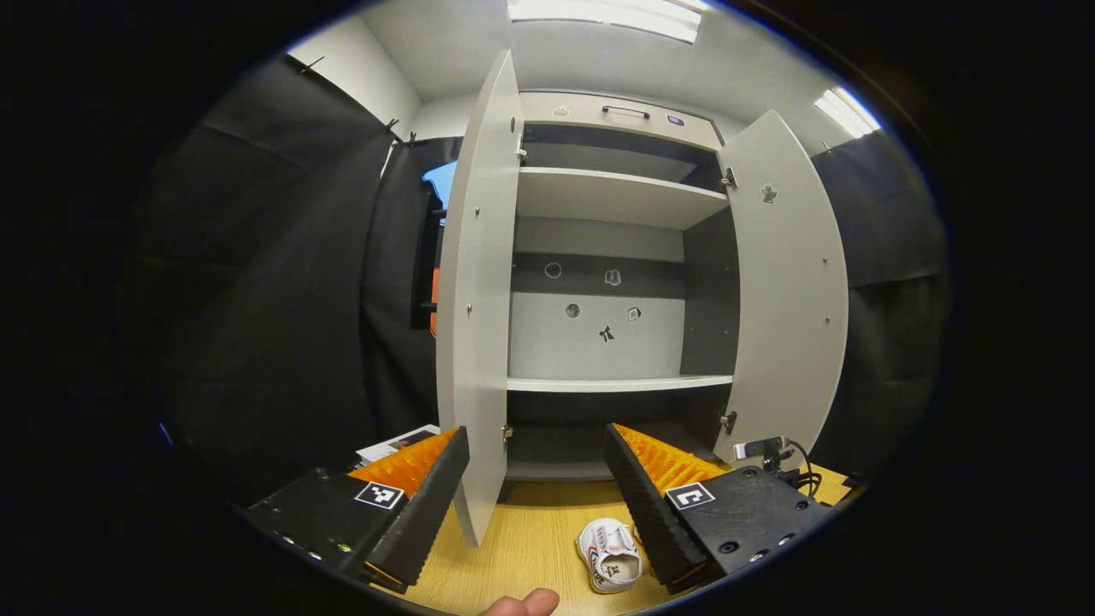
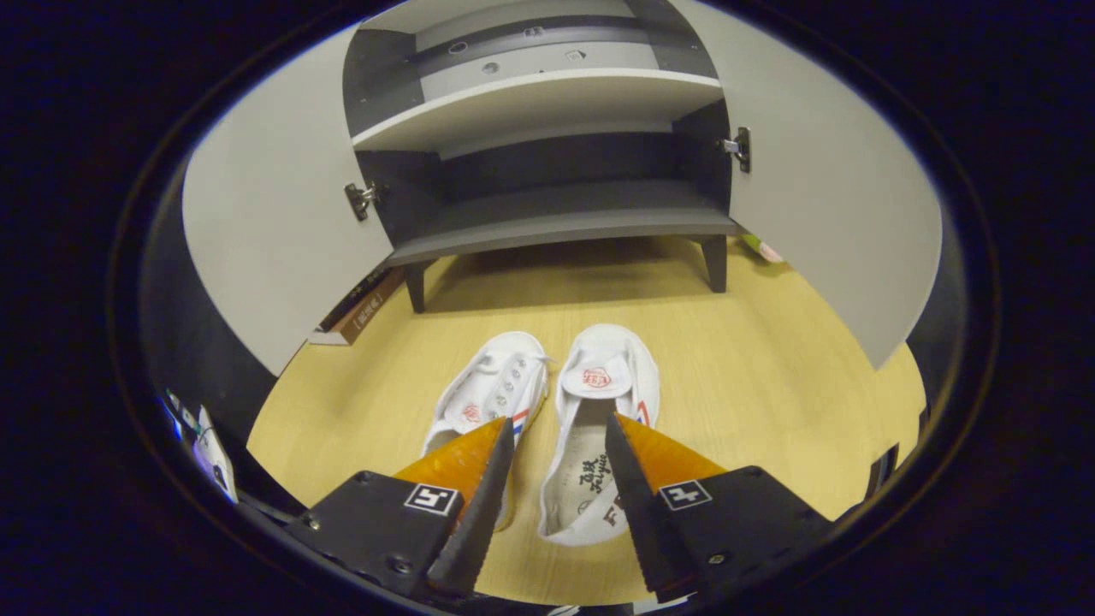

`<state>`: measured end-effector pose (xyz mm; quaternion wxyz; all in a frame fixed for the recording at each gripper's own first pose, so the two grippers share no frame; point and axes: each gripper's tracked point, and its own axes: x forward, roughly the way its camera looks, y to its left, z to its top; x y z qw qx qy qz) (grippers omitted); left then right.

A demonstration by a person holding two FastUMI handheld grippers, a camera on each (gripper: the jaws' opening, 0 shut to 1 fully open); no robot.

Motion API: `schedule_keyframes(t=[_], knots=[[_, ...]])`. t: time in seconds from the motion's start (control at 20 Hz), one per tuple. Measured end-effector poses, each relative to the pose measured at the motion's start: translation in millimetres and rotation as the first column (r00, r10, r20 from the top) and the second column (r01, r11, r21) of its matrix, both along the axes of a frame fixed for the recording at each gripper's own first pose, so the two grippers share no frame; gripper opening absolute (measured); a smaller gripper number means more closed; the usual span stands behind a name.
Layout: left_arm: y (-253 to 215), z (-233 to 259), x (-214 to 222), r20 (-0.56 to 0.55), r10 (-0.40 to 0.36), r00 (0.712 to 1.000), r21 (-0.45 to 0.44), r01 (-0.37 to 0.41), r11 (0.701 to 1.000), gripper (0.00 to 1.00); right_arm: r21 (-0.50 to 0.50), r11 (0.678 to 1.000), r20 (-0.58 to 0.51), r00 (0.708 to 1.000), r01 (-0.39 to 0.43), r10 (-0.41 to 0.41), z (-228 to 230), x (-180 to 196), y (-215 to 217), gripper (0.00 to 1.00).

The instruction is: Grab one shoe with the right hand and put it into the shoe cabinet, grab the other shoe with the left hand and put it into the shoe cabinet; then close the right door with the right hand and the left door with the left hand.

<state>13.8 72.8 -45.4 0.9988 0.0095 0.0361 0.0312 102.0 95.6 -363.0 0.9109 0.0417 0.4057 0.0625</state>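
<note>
The shoe cabinet [image 1: 616, 257] stands on the wood bench [image 2: 770, 368] w/ both doors open. The left door [image 1: 479, 291] and right door [image 1: 791, 274] swing out wide. Shelves inside look bare.

In the right gripper view, two white shoes lie side by side on the bench, in front of the cabinet. The right claw [image 2: 556, 436] is wide open, low over them, holding nothing. The right shoe [image 2: 599, 411] sits between its fingers; the left shoe [image 2: 492, 389] is partly under the left finger.

In the left gripper view, the left claw [image 1: 537, 445] is wide open too, holding nothing, pointed at the cabinet. One white shoe [image 1: 609, 556] shows just beside its right finger. A fingertip [image 1: 526, 603] pokes in at the bottom.
</note>
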Motion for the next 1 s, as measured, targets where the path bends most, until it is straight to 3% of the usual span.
schedule_keyframes(t=[0.05,0.2,0.25,0.35,0.4,0.45,0.5,0.55,0.6,0.65,0.75,0.8,1.0], knots=[[1.9,-1.1,0.3,-0.001,0.001,1.0,0.0,-0.001,1.0,0.95,-0.009,1.0,-0.01,1.0,-0.006,0.006,-6.2,3.4,0.5,0.69],[7.7,-5.2,2.7,-0.009,0.008,1.0,-0.001,-0.008,1.0,0.95,-0.019,1.0,-0.051,0.999,-0.01,0.009,-25.7,15.0,8.4,0.62],[9.5,-7.2,3.8,-0.013,0.009,1.0,-0.004,-0.009,1.0,0.95,-0.021,1.0,-0.068,0.998,-0.004,0.002,-33.9,17.9,9.7,0.53],[11.9,-11.1,5.8,-0.022,0.01,1.0,-0.007,-0.01,1.0,0.95,-0.043,0.999,-0.093,0.995,0.02,-0.024,-46.3,26.2,8.6,0.58],[12.8,-11.8,4.8,-0.024,0.011,1.0,-0.005,-0.011,1.0,0.95,-0.056,0.998,-0.101,0.994,0.029,-0.034,-51.7,30.6,5.9,0.48],[14.7,-12.6,5.4,-0.026,0.015,1.0,-0.003,-0.015,1.0,0.95,-0.068,0.997,-0.101,0.994,0.039,-0.046,-54.5,33.8,3.4,0.49],[16.0,-12.7,5.8,-0.029,0.018,0.999,-0.001,-0.018,1.0,0.95,-0.081,0.995,-0.104,0.993,0.049,-0.057,-57.7,36.2,0.4,0.35],[17.1,-14.9,5.6,-0.034,0.019,0.999,-0.002,-0.019,1.0,0.95,-0.09,0.994,-0.098,0.993,0.055,-0.064,-58.6,39.4,-1.8,0.43],[18.2,-16.6,6.9,-0.038,0.02,0.999,-0.002,-0.02,1.0,0.95,-0.099,0.994,-0.093,0.994,0.051,-0.06,-60.1,42.1,-2.6,0.37],[18.3,-18.4,7.3,-0.043,0.022,0.999,-0.002,-0.022,1.0,0.95,-0.102,0.994,-0.087,0.995,0.034,-0.043,-61.0,41.4,-0.1,0.24],[19.1,-22.6,8.7,-0.057,0.023,0.998,-0.005,-0.023,1.0,0.95,-0.118,0.993,-0.075,0.997,0.002,-0.011,-64.6,40.6,5.6,0.19],[18.8,-23.7,9.1,-0.06,0.022,0.998,-0.008,-0.022,1.0,0.95,-0.135,0.991,-0.063,0.998,0.002,-0.01,-62.5,40.8,4.4,0.09],[16.1,-23.5,10.2,-0.054,0.016,0.998,-0.015,-0.017,1.0,0.95,-0.109,0.994,-0.04,0.999,-0.001,-0.004,-61.1,42.0,2.3,0.04]])
